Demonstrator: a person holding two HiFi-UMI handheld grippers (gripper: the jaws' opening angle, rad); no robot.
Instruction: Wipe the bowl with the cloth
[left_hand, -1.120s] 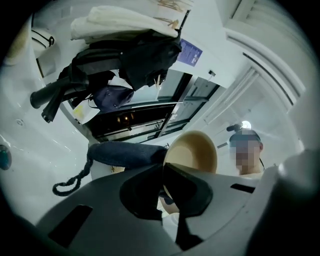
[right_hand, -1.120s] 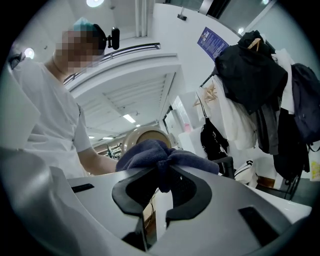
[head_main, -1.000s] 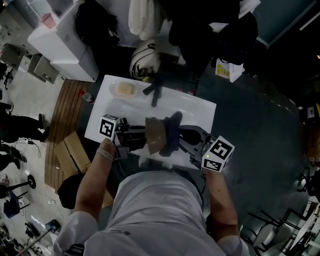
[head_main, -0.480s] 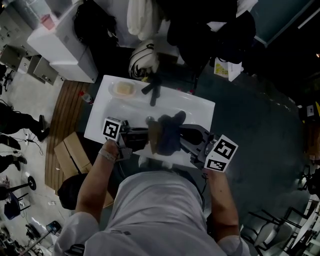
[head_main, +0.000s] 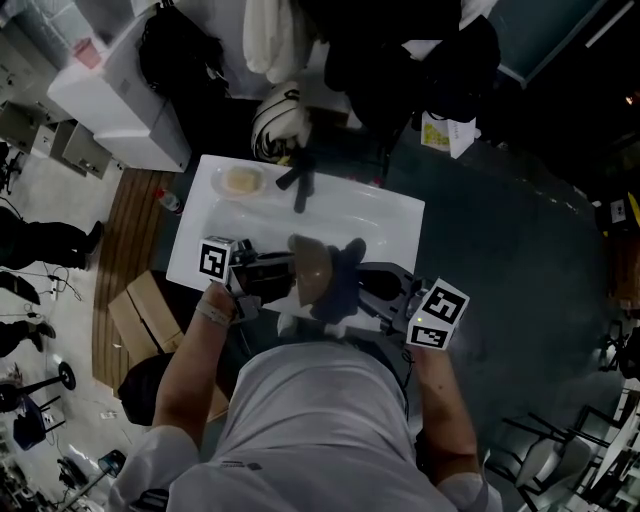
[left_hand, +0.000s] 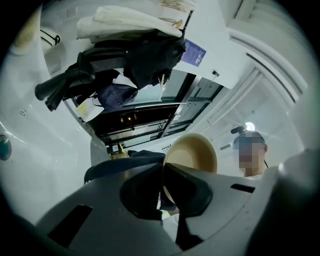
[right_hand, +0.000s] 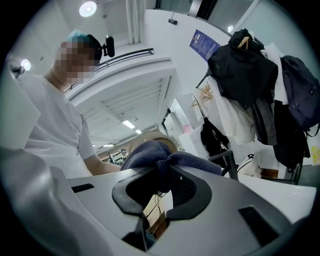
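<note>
While the left gripper (left_hand: 162, 172) is clamping the bowl (left_hand: 194, 154) by its rim, the right gripper (right_hand: 161, 176) is pinching the cloth (right_hand: 149, 152) against the bowl.

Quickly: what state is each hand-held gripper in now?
Left hand-held gripper: closed on the tan bowl.
Right hand-held gripper: closed on the dark blue cloth.

No word, brand or number can be read anywhere. The blue poster (right_hand: 204, 44) on the white wall (right_hand: 165, 37) carries print too small to make out. The cubes (head_main: 217, 259) on the left tongs (head_main: 292, 271) and the right tongs (head_main: 352, 281) bear only black-and-white square patterns, no letters or digits.
</note>
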